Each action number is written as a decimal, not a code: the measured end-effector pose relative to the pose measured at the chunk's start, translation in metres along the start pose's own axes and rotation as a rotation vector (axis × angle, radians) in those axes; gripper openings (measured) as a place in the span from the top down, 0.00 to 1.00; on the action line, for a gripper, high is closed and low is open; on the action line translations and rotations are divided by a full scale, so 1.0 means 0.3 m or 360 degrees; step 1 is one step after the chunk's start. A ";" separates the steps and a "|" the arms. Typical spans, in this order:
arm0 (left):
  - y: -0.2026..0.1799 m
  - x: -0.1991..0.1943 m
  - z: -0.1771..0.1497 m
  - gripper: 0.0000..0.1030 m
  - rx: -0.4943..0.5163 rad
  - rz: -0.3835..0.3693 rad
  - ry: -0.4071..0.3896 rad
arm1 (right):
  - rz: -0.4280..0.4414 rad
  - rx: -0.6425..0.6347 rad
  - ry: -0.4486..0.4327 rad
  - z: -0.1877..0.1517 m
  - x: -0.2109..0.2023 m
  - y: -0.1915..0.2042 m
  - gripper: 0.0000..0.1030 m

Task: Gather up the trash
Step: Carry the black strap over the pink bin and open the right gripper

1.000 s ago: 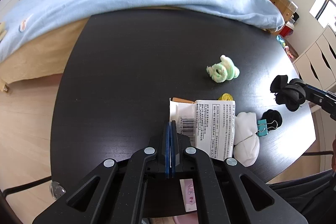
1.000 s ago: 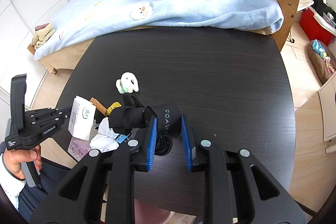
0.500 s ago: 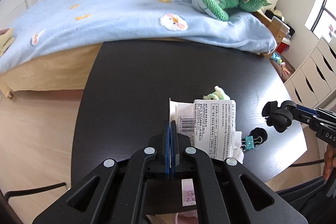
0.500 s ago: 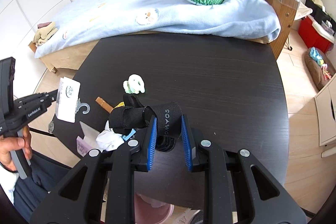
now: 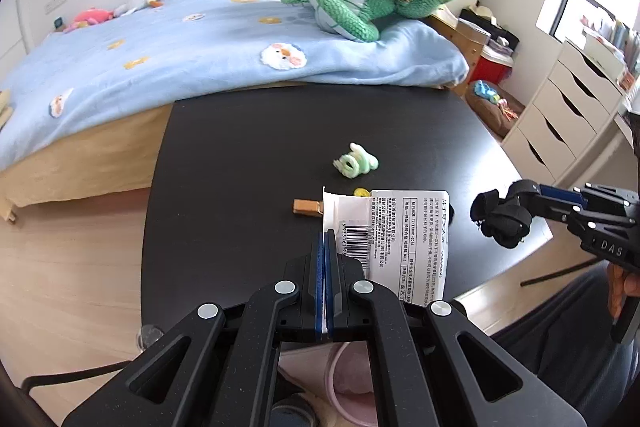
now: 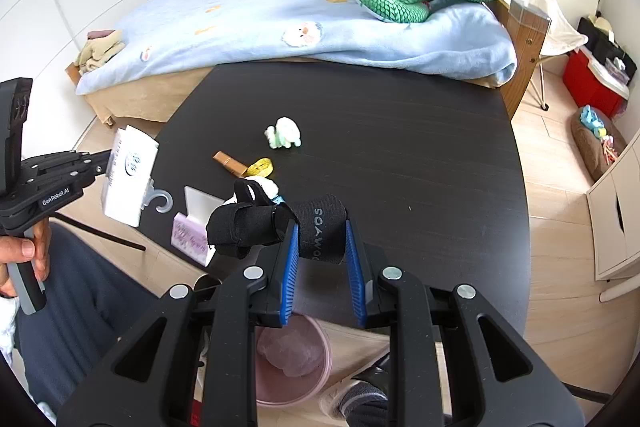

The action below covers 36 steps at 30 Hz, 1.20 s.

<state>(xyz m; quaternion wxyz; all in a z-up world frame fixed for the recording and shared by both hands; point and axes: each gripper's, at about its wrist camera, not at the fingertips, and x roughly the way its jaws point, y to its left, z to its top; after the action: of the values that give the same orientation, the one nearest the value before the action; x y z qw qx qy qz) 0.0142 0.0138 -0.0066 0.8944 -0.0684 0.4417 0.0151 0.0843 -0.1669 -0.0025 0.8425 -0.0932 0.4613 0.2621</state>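
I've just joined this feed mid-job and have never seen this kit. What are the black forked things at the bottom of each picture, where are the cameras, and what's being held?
Each black fork is a hand-held gripper; a person carries one in each hand. Each picture comes from a camera mounted on one gripper, looking along its jaws.

The left gripper is shut on a white paper package. The right gripper is shut on a rolled black strap.

On the black table lie a pale green fuzzy toy, a brown clip, something yellow and a small purple and white card. A pink bin stands on the floor below the table's near edge.
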 end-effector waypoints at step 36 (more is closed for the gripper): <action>-0.077 -0.219 -0.269 0.99 0.0213 -0.0057 0.0007 | 0.0152 -0.0157 0.0132 -0.311 -0.116 0.215 0.22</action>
<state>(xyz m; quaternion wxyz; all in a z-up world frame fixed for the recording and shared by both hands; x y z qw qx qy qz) -0.0874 -0.0178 -0.0004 0.8961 -0.0163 0.4424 -0.0308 -0.0329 -0.1619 -0.0202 0.8035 -0.1234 0.4863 0.3204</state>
